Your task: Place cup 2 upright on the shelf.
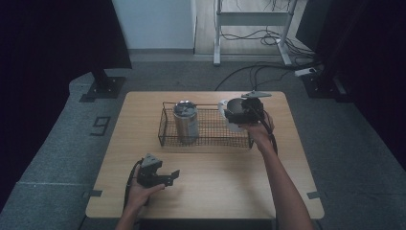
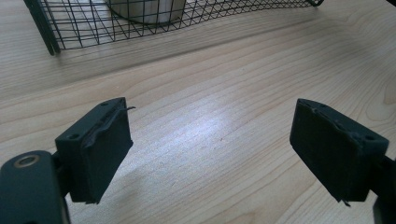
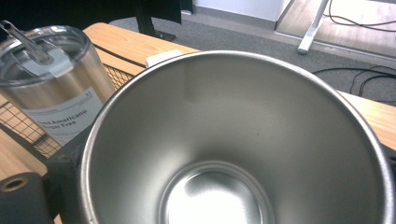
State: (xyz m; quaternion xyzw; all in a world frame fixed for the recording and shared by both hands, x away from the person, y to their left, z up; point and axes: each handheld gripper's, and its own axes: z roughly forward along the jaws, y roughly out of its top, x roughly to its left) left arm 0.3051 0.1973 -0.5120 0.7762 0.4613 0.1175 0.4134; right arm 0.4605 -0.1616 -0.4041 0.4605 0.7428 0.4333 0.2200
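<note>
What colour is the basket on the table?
Black wire mesh basket; the high view shows it best.

I see the tumbler (image 1: 186,120) standing in the left part of the wire basket (image 1: 206,140) on the table (image 1: 225,191); the cup (image 1: 229,115) hangs over the basket's right end.

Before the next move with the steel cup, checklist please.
1. Steel cup gripped by right hand-held gripper: ok.
2. Cup empty inside: ok.
3. Free floor in wire basket right of lidded tumbler: ok.
4. Cup apart from tumbler: ok.
5. Left hand-held gripper away from basket, jaws open, nothing between: ok.
6. Cup bottom above basket rim: cannot tell.
</note>
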